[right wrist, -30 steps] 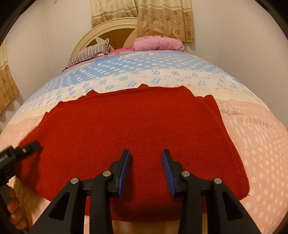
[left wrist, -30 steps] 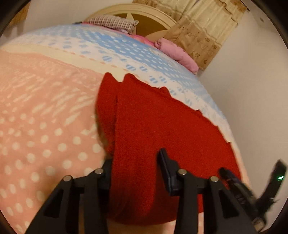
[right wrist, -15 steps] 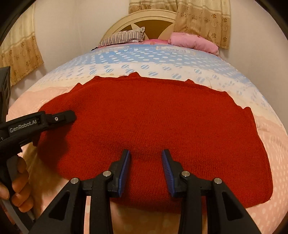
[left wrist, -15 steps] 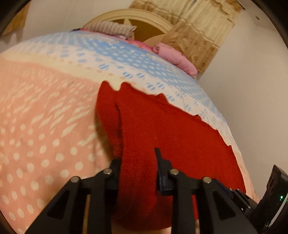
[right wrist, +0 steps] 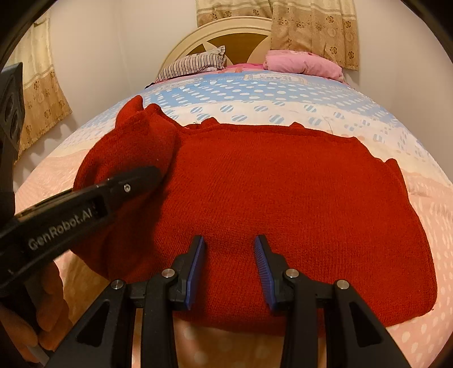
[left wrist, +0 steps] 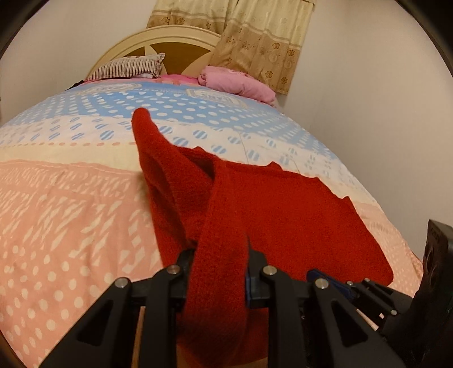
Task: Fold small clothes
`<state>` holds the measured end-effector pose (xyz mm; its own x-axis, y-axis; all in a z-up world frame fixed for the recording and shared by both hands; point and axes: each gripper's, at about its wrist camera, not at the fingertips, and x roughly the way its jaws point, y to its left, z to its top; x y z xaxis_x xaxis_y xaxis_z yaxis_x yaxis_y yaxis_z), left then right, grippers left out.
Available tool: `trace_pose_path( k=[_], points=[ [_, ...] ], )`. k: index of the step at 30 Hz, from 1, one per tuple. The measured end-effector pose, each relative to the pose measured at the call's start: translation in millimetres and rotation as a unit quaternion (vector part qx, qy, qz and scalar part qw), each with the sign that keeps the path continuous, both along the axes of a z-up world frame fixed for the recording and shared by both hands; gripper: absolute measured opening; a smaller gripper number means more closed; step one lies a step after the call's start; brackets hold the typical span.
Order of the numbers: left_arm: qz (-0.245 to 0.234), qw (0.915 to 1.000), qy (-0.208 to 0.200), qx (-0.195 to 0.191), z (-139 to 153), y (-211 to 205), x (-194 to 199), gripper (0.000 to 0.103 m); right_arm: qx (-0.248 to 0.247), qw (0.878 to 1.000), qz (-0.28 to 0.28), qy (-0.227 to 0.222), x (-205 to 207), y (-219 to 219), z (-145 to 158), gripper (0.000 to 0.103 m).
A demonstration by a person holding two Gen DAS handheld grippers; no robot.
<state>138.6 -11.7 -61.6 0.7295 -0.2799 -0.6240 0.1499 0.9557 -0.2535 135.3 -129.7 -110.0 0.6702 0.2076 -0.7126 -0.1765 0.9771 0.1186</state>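
Left gripper [left wrist: 218, 280] jaws clamp the soft, limp red sweater [right wrist: 283, 203] at its side edge; right gripper [right wrist: 230, 269] jaws apart, hovering by the hem.

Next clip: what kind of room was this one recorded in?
Almost certainly a home bedroom. The red knitted sweater lies on a bed with a pink-and-blue dotted quilt; behind it are a cream arched headboard, a striped pillow and beige patterned curtains.
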Motion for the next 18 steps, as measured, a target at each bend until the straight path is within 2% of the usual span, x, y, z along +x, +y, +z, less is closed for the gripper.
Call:
trace_pose_path(
  k=[6,8,11,14,18],
  points=[
    [0.007,0.9996,0.009,-0.024,-2.3,12.8,-0.2,0.024,-0.005,1.0,-0.001,-0.001,-1.9,0.4,0.2,0.039],
    [0.019,0.9991,0.015,-0.035,-7.0,22.9,-1.6,0.03,-0.01,1.0,-0.002,-0.003,-2.3,1.3,0.5,0.039],
    [0.05,0.9957,0.046,-0.063,-18.6,40.0,2.9,0.031,-0.022,1.0,-0.012,-0.013,-5.0,2.0,2.8,0.039],
    [0.063,0.9898,0.077,-0.102,-31.8,56.2,6.6,0.037,-0.035,0.999,-0.035,-0.021,-7.2,0.0,5.3,0.04],
    [0.059,0.9914,0.076,-0.088,-31.5,48.4,5.2,0.039,-0.035,0.998,-0.056,-0.012,-4.4,-5.4,3.6,0.041]
  ],
)
